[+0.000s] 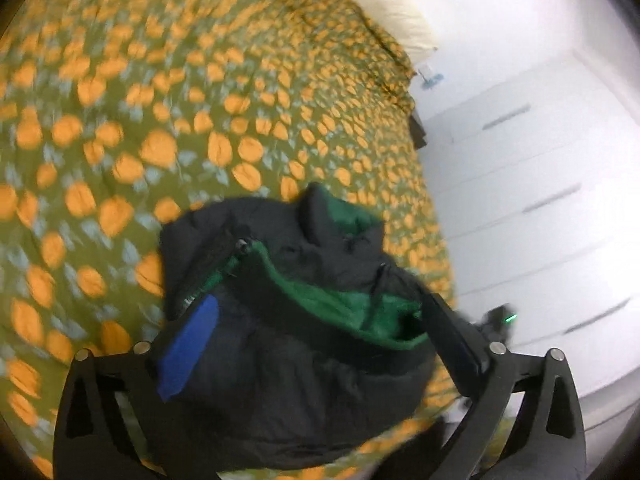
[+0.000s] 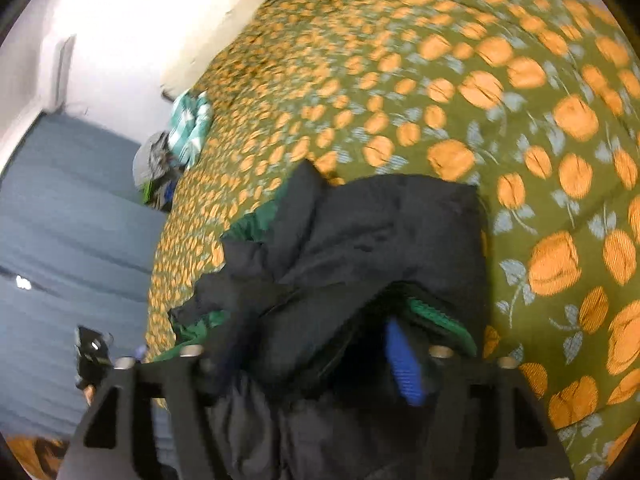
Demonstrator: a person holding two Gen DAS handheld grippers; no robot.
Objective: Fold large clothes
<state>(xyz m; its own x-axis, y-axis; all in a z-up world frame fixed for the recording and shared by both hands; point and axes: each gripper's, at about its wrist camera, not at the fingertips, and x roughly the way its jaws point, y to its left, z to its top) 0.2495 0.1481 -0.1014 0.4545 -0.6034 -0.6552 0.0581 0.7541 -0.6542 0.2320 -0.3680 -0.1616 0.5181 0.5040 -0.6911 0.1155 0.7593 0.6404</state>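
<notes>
A black padded jacket (image 1: 304, 364) with green lining lies bunched on a bed with a green cover printed with orange fruit (image 1: 160, 112). My left gripper (image 1: 316, 344) has its jaws wide apart around the jacket's bulk, with the blue pad (image 1: 188, 352) pressed on its left side. In the right wrist view the same jacket (image 2: 360, 248) fills the space between the jaws of my right gripper (image 2: 320, 364). Its blue pad (image 2: 404, 368) is against black fabric and a green ribbed hem. Whether either gripper pinches the cloth is hidden by the folds.
White wardrobe doors with handles (image 1: 532, 200) stand right of the bed in the left wrist view. A checked cloth and a pile of clothes (image 2: 176, 148) sit at the bed's far edge. Blue-grey flooring (image 2: 72, 240) lies to the left.
</notes>
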